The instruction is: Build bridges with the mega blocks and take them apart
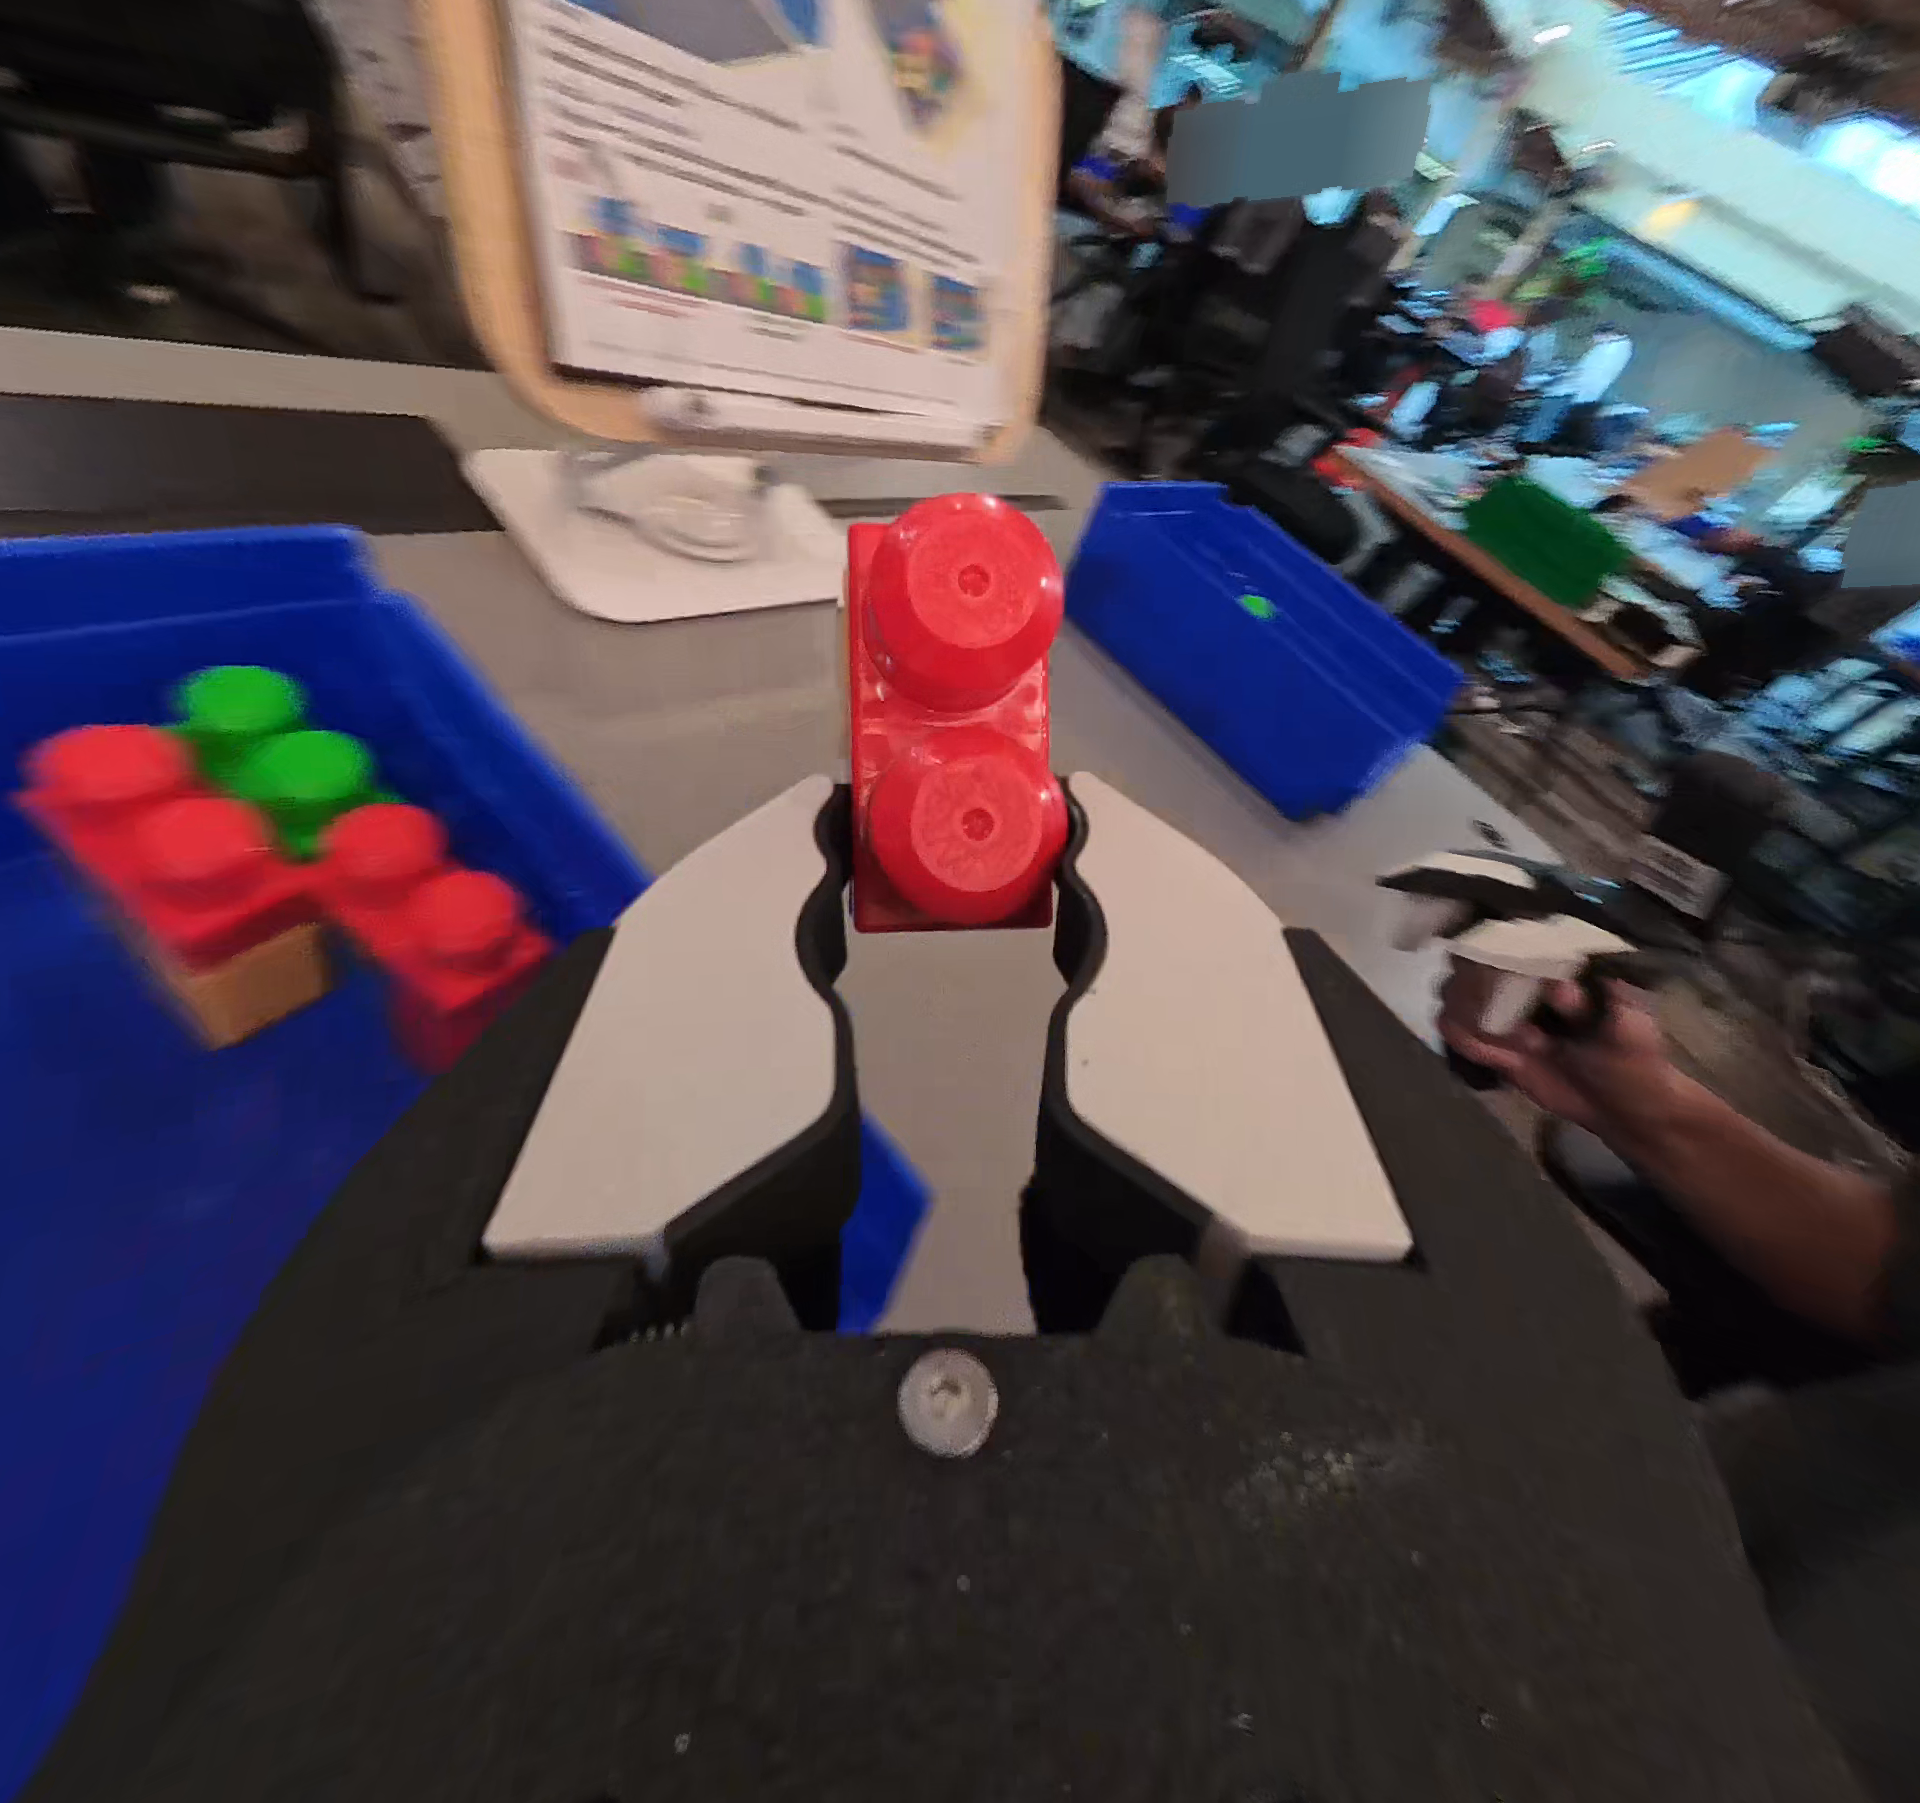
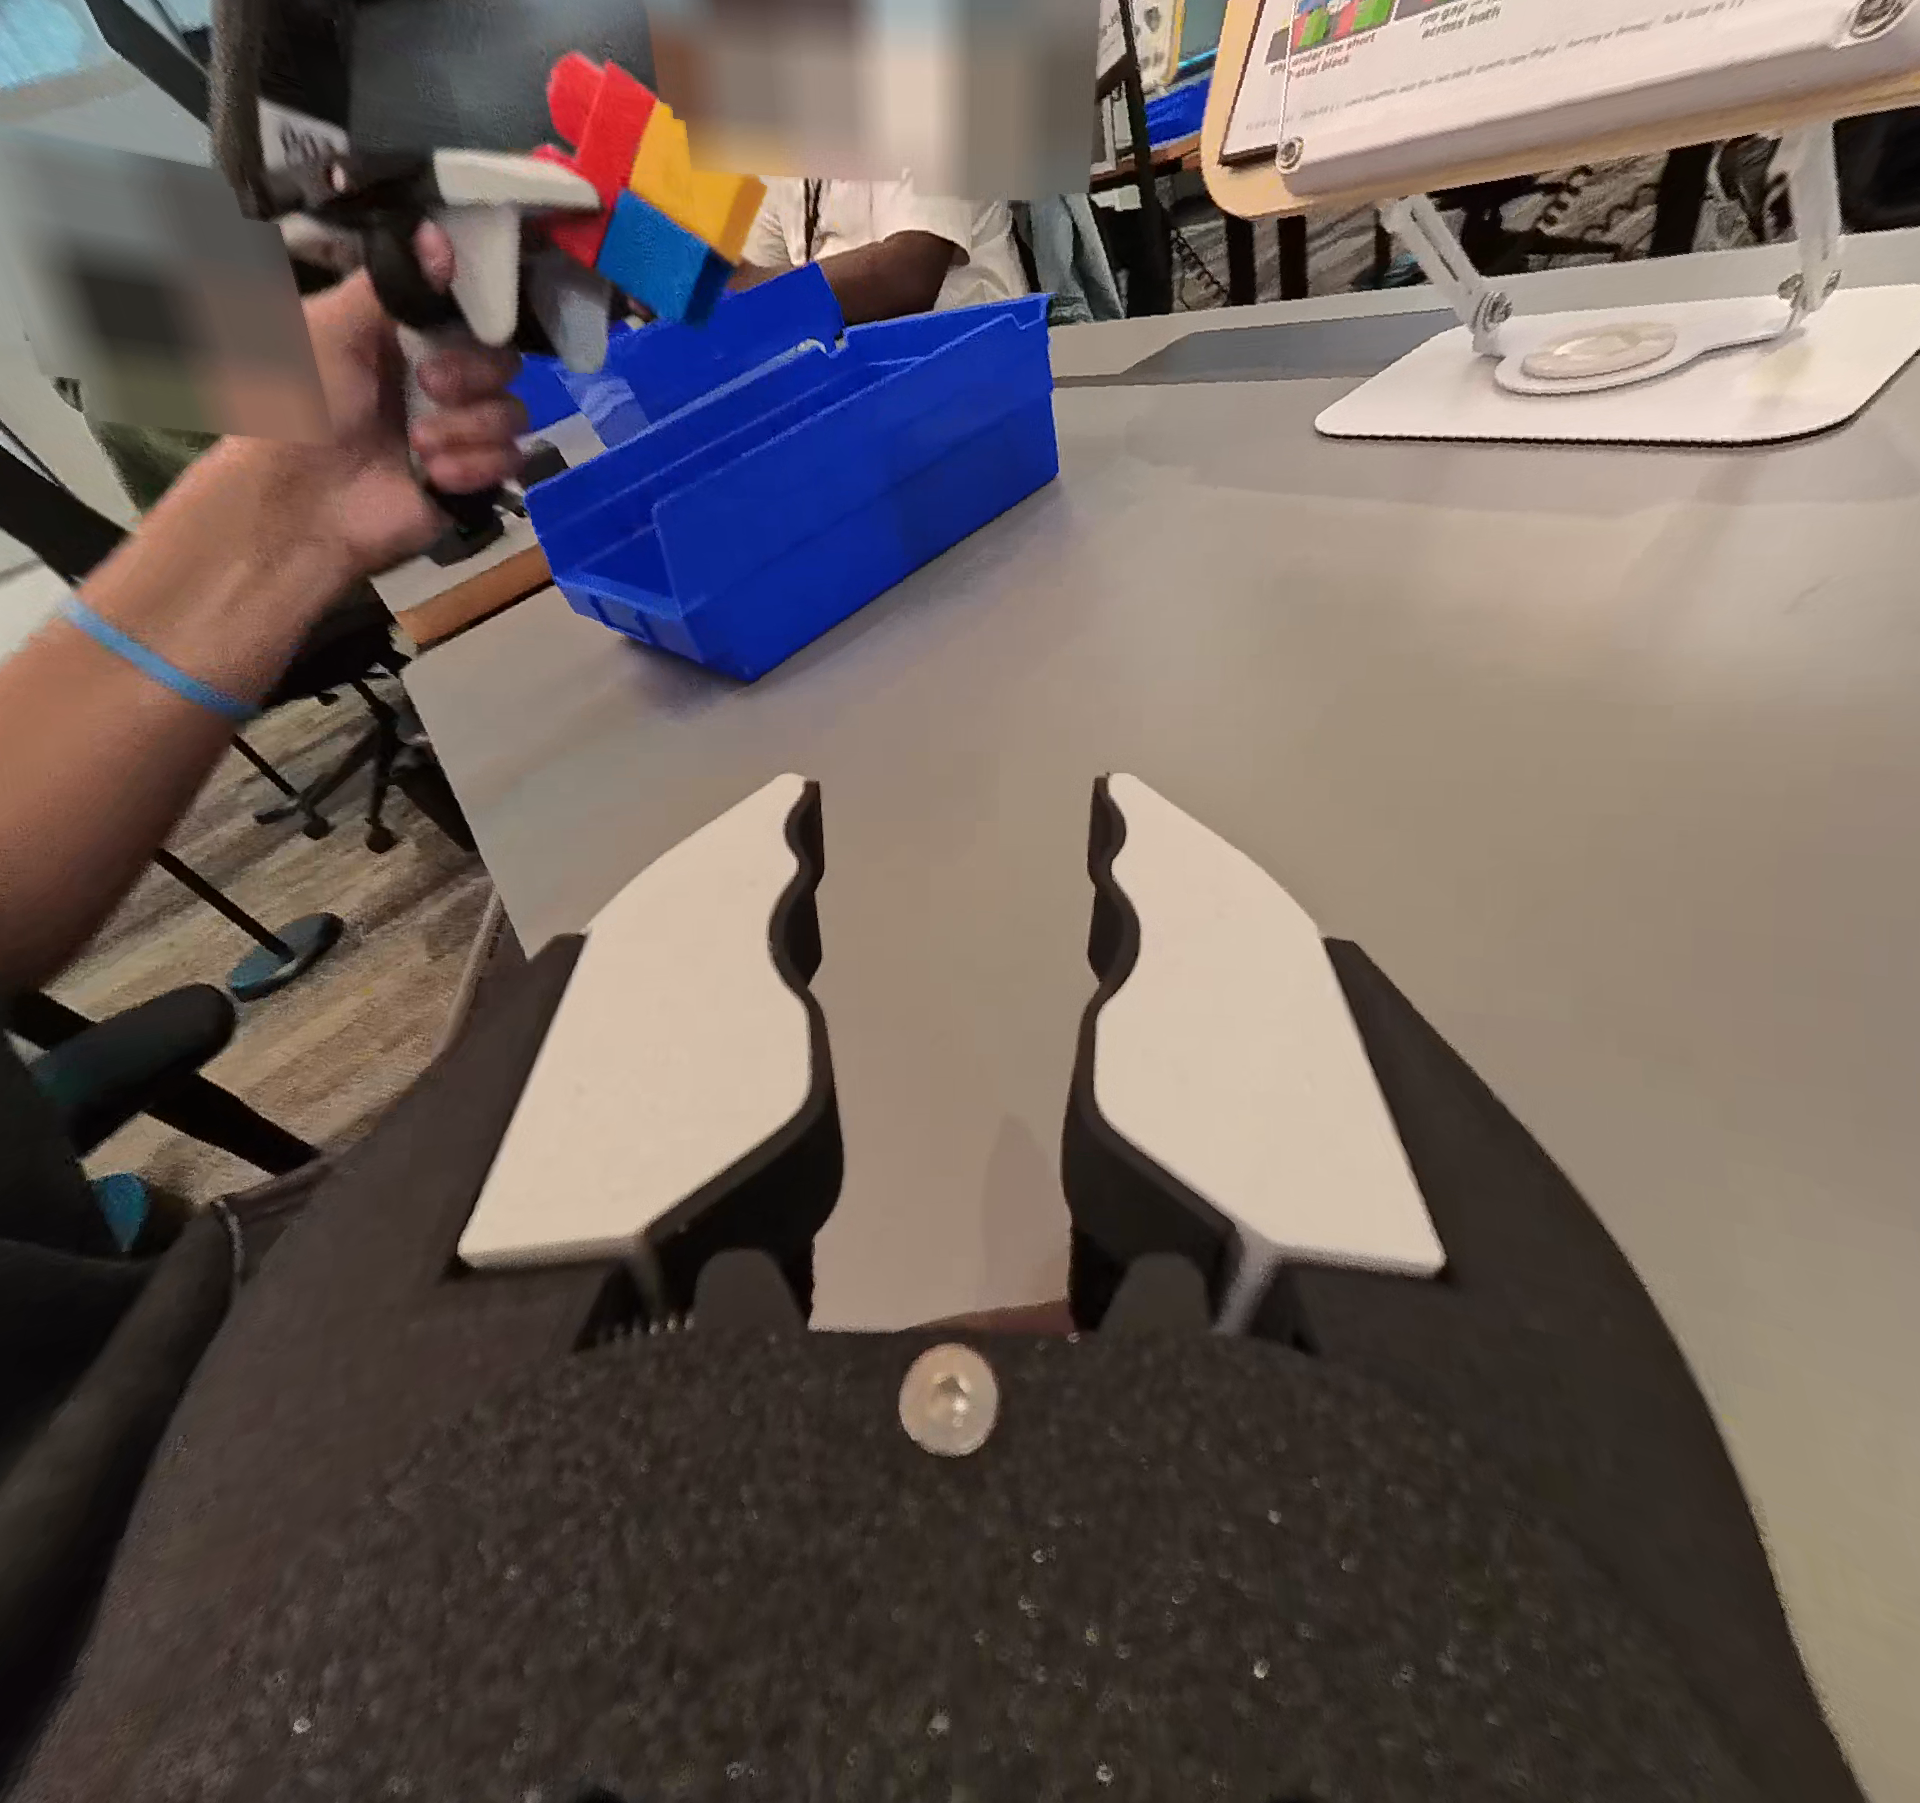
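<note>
Red block held aloft by the left gripper (image 1: 951,854).
The red block (image 1: 951,714) is clamped between the left jaws; the right gripper (image 2: 954,818) is spread, nothing between its jaws, above the grey surface (image 2: 1351,714).

A: What sort of place is shown?

B: A large open workroom or lab is suggested. Rows of long tables (image 1: 1496,548) crowded with gear and seated people are seen in the blurred background.

A: And nearer by?

B: A grey worktop (image 2: 1351,714) is laid out as a station: blue plastic bins (image 2: 800,496) are set on it, and an instruction sheet (image 1: 758,153) is held on a wooden board on a white stand (image 2: 1621,371). Office chair bases (image 2: 343,787) are seen on a wood-patterned floor (image 2: 343,1005).
</note>
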`<state>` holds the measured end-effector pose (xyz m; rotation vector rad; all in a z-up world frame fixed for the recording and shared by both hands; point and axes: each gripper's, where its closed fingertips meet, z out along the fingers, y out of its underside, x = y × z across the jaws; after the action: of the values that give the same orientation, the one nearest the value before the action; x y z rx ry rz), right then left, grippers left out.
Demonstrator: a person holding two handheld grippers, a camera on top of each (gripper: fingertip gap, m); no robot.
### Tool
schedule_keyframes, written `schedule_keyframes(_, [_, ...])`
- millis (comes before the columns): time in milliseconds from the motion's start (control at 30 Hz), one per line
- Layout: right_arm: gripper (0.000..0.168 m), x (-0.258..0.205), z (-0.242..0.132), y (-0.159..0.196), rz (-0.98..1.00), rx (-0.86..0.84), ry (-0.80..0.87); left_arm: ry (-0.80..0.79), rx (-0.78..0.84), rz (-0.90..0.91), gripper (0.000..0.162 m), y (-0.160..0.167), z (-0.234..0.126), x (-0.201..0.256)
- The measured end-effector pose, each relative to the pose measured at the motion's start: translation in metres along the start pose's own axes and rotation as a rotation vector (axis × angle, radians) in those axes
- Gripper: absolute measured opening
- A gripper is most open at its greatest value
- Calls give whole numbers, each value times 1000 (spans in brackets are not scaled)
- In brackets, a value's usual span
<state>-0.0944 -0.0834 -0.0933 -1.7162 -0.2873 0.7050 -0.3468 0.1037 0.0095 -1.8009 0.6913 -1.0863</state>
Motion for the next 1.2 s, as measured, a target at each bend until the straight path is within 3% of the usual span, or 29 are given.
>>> schedule_keyframes(100, [50,-9,12,-10,68,55,-96,259,9,-16,36,23,19,54])
schedule_keyframes(233, [58,-38,50,-59,181,143,-409,622,18,-126,36,36,57,112])
schedule_keyframes(300, [63,-45,68,-88,287,197,-564,708,21,-136,36,40,77,128])
schedule_keyframes(400, [70,-36,98,-107,398,216,-640,783,20,-155,36,48,98,144])
schedule_keyframes(600, [36,-29,108,-103,398,288,-651,802,36,-201,36,52,111,147])
schedule_keyframes(1200, [34,-33,99,-76,321,283,-611,745,147,-196,35,38,112,147])
